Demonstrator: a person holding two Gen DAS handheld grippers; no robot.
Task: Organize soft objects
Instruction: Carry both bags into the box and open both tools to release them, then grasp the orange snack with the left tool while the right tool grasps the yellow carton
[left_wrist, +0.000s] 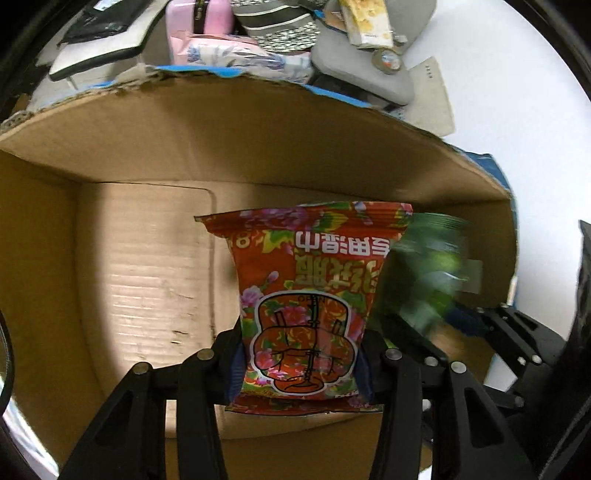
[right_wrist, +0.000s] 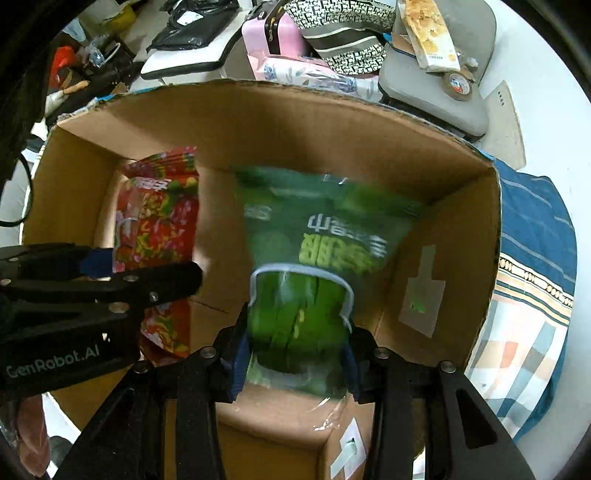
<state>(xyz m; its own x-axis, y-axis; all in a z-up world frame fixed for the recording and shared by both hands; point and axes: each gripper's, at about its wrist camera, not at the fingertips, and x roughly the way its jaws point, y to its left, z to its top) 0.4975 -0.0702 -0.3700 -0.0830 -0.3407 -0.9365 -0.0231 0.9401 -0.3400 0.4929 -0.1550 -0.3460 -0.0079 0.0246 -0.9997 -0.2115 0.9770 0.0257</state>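
I read "GenRobot.AI" on my left gripper (right_wrist: 110, 269) at the left edge of the right wrist view. It clamps a red floral wet-wipe pack (left_wrist: 306, 306) printed "OPEN", centre frame inside the cardboard box (left_wrist: 221, 147). My right gripper (right_wrist: 295, 354) grips a blurred green pack (right_wrist: 306, 266) with pale Chinese lettering, also inside the box

Beyond the box rim at twelve o'clock I see a pink case (right_wrist: 282, 31), with a patterned bag (right_wrist: 343, 40) just to its right. At one o'clock a yellow snack packet (right_wrist: 430, 37) lies on a grey cushion (right_wrist: 436, 99), a roll of tape (right_wrist: 458, 85) below it. A striped blue cloth (right_wrist: 532, 280) spreads at three o'clock.
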